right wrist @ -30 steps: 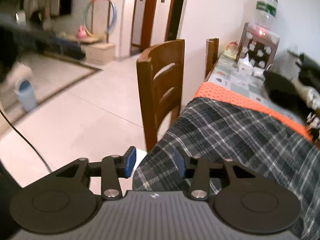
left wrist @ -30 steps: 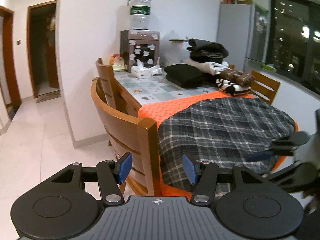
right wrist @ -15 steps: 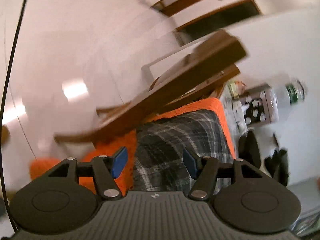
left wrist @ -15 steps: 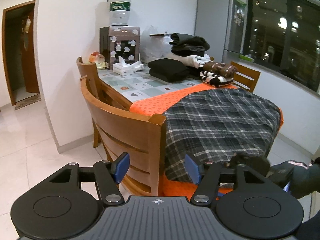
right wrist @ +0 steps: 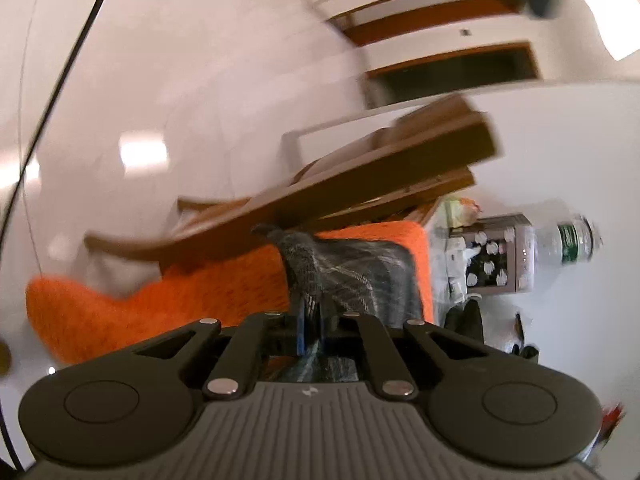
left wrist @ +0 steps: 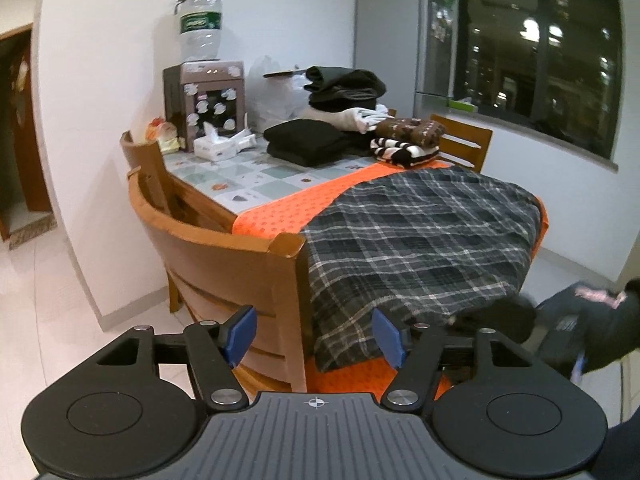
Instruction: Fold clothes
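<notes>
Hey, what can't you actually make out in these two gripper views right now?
- Left wrist view: the right gripper at the plaid garment's hem is a dark blur; its fingertips are hidden.
- Right wrist view: how much plaid cloth sits between the shut pads is hidden by the fingers.
- Right wrist view: the wooden chair is motion-blurred.
- Folded stack: single garments unclear.

Colours across my two views

I am seeing a dark grey plaid garment (left wrist: 420, 236) crossed with white lines, lying over a bright orange cloth (left wrist: 280, 212) at centre frame. My left gripper (left wrist: 314, 336) is showing blue pads (left wrist: 240, 334) on black fingers. At upper centre, a black folded pile (left wrist: 304, 142), a brown patterned piece (left wrist: 412, 130) and a black-and-white striped one (left wrist: 400, 152) are sitting on a pale checked tabletop (left wrist: 256, 184). The chair (left wrist: 224, 256) is glowing warm brown.
</notes>
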Demonstrator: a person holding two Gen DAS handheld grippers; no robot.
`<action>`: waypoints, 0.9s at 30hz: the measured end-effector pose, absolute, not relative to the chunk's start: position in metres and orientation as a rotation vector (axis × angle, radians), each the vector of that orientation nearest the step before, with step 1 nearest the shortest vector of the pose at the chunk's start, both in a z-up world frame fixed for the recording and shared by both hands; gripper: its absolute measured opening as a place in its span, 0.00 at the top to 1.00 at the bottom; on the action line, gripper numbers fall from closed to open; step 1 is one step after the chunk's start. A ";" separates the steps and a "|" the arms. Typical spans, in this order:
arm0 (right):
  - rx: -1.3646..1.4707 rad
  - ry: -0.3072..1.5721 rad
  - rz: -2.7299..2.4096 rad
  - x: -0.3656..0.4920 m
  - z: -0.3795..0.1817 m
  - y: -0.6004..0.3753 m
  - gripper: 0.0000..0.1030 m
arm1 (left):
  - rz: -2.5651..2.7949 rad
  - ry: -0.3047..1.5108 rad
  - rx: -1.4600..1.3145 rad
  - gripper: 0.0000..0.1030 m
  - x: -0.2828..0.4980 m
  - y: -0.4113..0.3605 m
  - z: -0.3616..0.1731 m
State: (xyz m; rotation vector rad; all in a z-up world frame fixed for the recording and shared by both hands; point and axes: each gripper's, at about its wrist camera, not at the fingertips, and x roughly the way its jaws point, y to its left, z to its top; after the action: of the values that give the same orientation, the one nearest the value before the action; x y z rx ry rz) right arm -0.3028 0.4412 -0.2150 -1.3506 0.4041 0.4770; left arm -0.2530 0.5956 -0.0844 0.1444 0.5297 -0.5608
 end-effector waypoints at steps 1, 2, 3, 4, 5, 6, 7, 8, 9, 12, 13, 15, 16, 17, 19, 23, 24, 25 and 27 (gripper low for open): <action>-1.298 0.414 0.470 -0.302 -0.203 0.438 0.94 | -0.572 0.522 0.158 0.35 -0.252 0.591 -0.085; -1.245 0.423 0.464 -0.301 -0.192 0.434 0.94 | -0.584 0.514 0.171 0.35 -0.250 0.586 -0.086; -1.192 0.435 0.456 -0.299 -0.180 0.430 0.94 | -0.595 0.506 0.185 0.35 -0.249 0.582 -0.086; -1.135 0.450 0.450 -0.296 -0.169 0.425 0.94 | -0.605 0.499 0.196 0.35 -0.248 0.576 -0.087; -1.076 0.467 0.449 -0.293 -0.157 0.418 0.95 | -0.614 0.492 0.206 0.35 -0.246 0.569 -0.088; -1.021 0.484 0.444 -0.289 -0.146 0.411 0.95 | -0.624 0.484 0.216 0.35 -0.245 0.562 -0.089; -0.970 0.500 0.433 -0.286 -0.137 0.405 0.95 | -0.632 0.479 0.226 0.35 -0.244 0.554 -0.090; -0.916 0.514 0.421 -0.283 -0.127 0.398 0.95 | -0.640 0.475 0.237 0.35 -0.242 0.546 -0.091; -0.864 0.527 0.407 -0.279 -0.118 0.390 0.95 | -0.648 0.470 0.247 0.35 -0.240 0.538 -0.092; -0.745 0.551 0.374 -0.270 -0.097 0.364 0.95 | -0.666 0.480 0.276 0.35 -0.232 0.509 -0.105; -0.711 0.560 0.367 -0.268 -0.092 0.356 0.95 | -0.668 0.485 0.290 0.35 -0.229 0.499 -0.111; -0.652 0.572 0.360 -0.265 -0.083 0.342 0.95 | -0.672 0.495 0.327 0.35 -0.224 0.478 -0.125; -0.631 0.577 0.362 -0.264 -0.079 0.335 0.95 | -0.674 0.498 0.345 0.35 -0.222 0.468 -0.131; -0.615 0.578 0.363 -0.263 -0.076 0.329 0.95 | -0.674 0.502 0.358 0.35 -0.220 0.459 -0.138; -0.591 0.579 0.368 -0.262 -0.071 0.320 0.95 | -0.666 0.507 0.376 0.35 -0.216 0.441 -0.149; -0.543 0.573 0.369 -0.263 -0.063 0.308 0.95 | -0.619 0.508 0.415 0.35 -0.208 0.410 -0.172; -0.529 0.572 0.368 -0.264 -0.060 0.305 0.95 | -0.597 0.508 0.433 0.35 -0.206 0.405 -0.178; -0.514 0.571 0.366 -0.265 -0.058 0.304 0.95 | -0.573 0.509 0.452 0.35 -0.204 0.401 -0.184; -0.492 0.570 0.361 -0.266 -0.055 0.300 0.95 | -0.519 0.505 0.476 0.55 -0.200 0.397 -0.191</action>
State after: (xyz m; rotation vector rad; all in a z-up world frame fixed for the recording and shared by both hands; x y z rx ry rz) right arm -0.2658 0.3003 -0.0554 -0.4922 0.5697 0.3606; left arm -0.1998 0.3972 -0.1913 0.4762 0.5048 -0.5193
